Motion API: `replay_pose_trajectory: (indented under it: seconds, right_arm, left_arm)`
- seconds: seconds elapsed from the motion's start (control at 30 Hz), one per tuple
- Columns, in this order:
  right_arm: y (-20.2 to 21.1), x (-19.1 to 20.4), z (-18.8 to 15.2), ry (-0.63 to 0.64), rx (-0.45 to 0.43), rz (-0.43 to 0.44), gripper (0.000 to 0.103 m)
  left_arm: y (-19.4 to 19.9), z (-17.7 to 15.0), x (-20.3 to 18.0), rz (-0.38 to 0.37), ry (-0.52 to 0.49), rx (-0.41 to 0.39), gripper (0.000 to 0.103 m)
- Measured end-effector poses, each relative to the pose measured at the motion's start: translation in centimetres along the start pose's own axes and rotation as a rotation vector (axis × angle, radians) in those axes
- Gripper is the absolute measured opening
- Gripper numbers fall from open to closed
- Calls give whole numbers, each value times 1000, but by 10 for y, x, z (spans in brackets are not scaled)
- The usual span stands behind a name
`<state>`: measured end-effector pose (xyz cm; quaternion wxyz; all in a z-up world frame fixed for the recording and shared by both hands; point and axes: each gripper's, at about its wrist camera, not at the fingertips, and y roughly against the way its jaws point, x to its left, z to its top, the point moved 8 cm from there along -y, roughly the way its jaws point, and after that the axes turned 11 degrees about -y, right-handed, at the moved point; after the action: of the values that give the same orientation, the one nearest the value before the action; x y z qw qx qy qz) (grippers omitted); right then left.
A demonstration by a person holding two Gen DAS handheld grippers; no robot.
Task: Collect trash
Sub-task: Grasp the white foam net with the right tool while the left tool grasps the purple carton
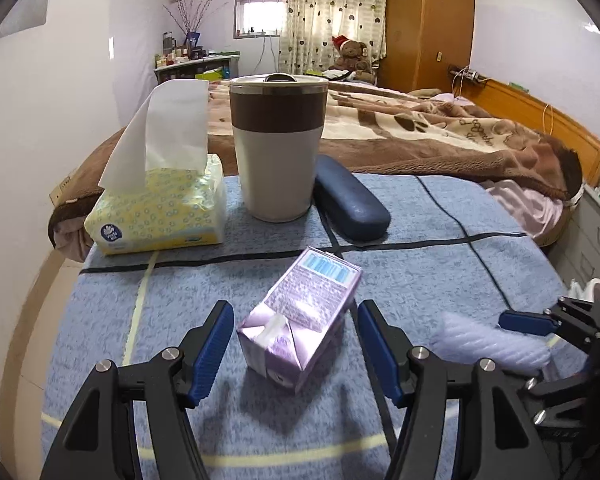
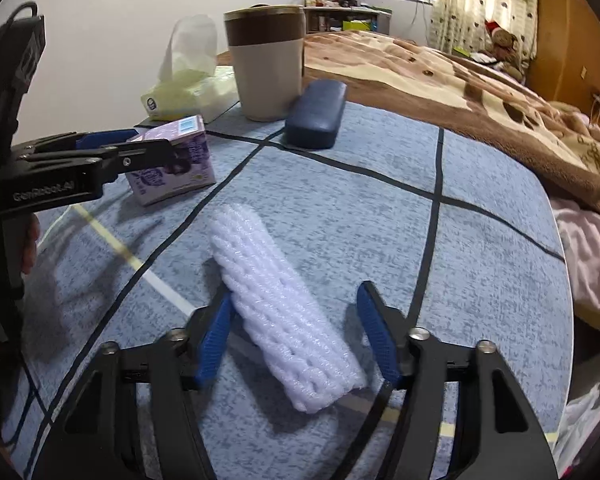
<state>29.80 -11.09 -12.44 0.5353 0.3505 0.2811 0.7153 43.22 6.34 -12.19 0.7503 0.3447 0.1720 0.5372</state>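
Two gaping claws: left straddles purple carton, right white foam sleeve.

Glossy carton, foam netting, fuzzy cloth.

Left gripper and right gripper hover low, jaws spread.

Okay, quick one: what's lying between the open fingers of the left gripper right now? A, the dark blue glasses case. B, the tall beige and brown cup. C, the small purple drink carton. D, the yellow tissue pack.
C: the small purple drink carton lies on its side on the blue cloth between the open blue pads of the left gripper, not yet clamped.
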Motion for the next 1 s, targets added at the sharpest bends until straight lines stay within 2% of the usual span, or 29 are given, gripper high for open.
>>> replay_pose_trajectory:
  seconds: [0.2,0.4,0.47,0.53,0.57,0.8,1.0]
  right_arm:
    - [-5,-9,7,-36,-4,-21,45]
    - [-6,-15,10,-78,-9,0,41]
    - [-6,-15,10,-88,-12,9,38]
    - [-6,-14,10,-90,-15,15,36]
    - [-5,-14,10,-89,-18,16,35]
    - [-2,-12,10,-88,-28,38,27]
    - [5,-9,10,-79,-52,45,26]
  left_arm:
    - [-18,-2,1,-2,-4,37,64]
    - [-29,-7,1,-26,26,59,64]
    - [-29,-8,-1,-33,29,60,61]
    - [-28,-8,-2,-28,24,64,51]
    - [-28,-9,-3,-26,24,67,50]
    - [-22,-12,-5,-16,40,71,50]
    - [-8,-14,-12,1,37,55,50]
